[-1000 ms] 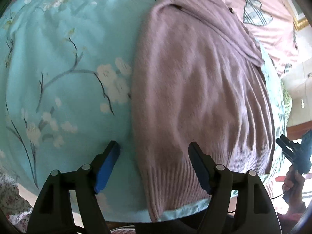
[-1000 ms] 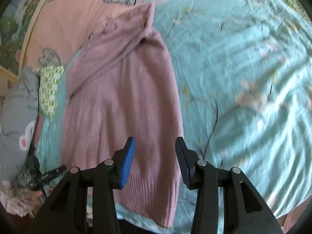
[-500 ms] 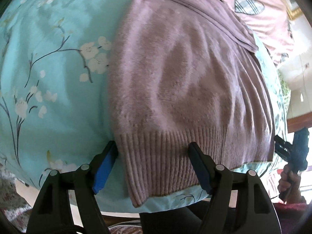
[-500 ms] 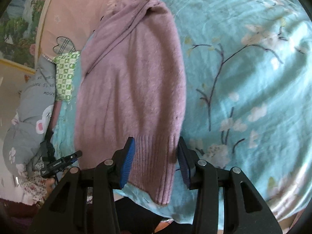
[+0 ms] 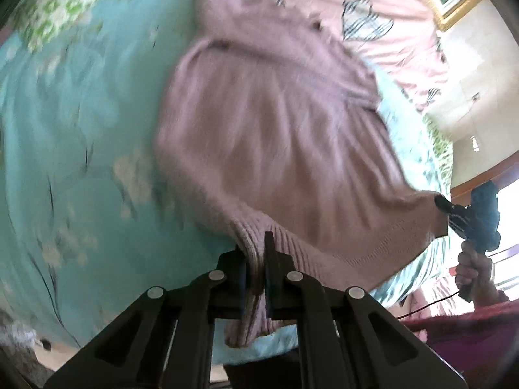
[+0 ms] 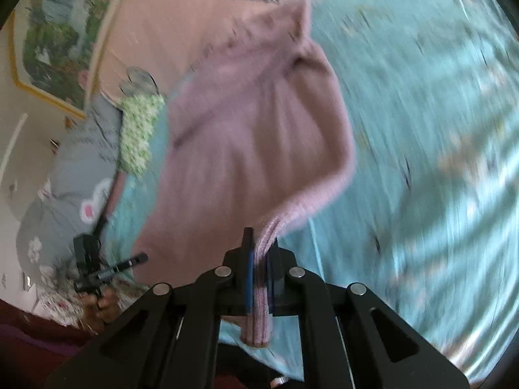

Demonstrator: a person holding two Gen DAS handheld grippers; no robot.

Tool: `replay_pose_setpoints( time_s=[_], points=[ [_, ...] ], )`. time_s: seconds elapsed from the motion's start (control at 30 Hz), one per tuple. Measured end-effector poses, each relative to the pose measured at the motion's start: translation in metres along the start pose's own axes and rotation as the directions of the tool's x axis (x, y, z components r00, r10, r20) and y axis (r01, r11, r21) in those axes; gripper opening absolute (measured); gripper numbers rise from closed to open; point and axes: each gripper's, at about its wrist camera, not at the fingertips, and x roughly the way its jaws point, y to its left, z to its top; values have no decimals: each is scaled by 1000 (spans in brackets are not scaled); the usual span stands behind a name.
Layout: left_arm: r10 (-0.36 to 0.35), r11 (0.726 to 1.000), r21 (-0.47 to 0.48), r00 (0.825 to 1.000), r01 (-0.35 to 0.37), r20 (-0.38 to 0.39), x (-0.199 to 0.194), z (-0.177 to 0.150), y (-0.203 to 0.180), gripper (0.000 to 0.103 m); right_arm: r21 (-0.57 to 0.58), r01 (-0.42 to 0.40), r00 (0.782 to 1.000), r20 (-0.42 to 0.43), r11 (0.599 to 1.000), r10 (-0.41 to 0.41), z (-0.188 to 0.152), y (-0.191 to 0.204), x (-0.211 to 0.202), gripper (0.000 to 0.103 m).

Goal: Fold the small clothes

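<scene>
- Since a second ago, our left gripper (image 5: 256, 265) and right gripper (image 6: 261, 272) have each just closed their jaws; before, both stood spread over the ribbed hem of the mauve sweater (image 5: 275, 136), and now that hem is bunched up and lifted off the bed (image 5: 81, 129).
- Our left jaws pinch one corner of the ribbed hem, with a fold of knit hanging down between them.
- Our right jaws pinch the other corner of the hem the same way.
- The hem hangs stretched between our two grippers near the bed's near edge, while the sweater's upper part lies on the turquoise floral sheet towards the pink quilt (image 5: 373, 9) at the far edge.
- Both views are blurred.
- Beyond the sheet's edge, a green-patterned cloth (image 6: 139, 129) touches a grey pillow (image 6: 74, 175).
</scene>
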Motion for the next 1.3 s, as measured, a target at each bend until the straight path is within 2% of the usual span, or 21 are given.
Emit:
replay_pose_setpoints(
  time_s=[0.17, 0.27, 0.37, 0.53, 0.7, 0.9, 1.03, 1.13, 1.3],
  points=[
    [-16, 999, 35, 995, 12, 100, -14, 80, -4, 6, -25, -43, 992, 114, 999, 46, 62, 20, 0, 7],
    [-21, 999, 40, 987, 15, 160, -18, 132, 2, 6, -24, -43, 985, 168, 999, 46, 100, 22, 3, 7],
    [-19, 999, 47, 976, 9, 218, -8, 184, -2, 6, -20, -9, 976, 219, 1000, 13, 144, 25, 19, 7],
    [-16, 999, 39, 971, 7, 238, 29, 264, 4, 5, -14, 77, 966, 249, 997, -72, 209, 24, 61, 7],
    [-8, 1000, 17, 969, 4, 246, 59, 308, 14, 5, 18, 110, 951, 289, 994, -111, 265, 21, 95, 7],
    [42, 999, -22, 975, -38, 218, 106, 354, 37, 5, 57, 179, 939, 288, 982, -188, 304, 11, 131, 7],
    [85, 996, -21, 979, -82, 186, 140, 372, 46, 6, 77, 229, 935, 261, 970, -242, 318, -1, 157, 7],
    [116, 993, -18, 981, -114, 157, 160, 376, 47, 8, 114, 229, 943, 219, 967, -250, 323, -15, 175, 8],
    [92, 995, -40, 985, -87, 144, 159, 378, 54, 14, 149, 201, 952, 205, 968, -229, 322, -28, 178, 12]
  ],
)
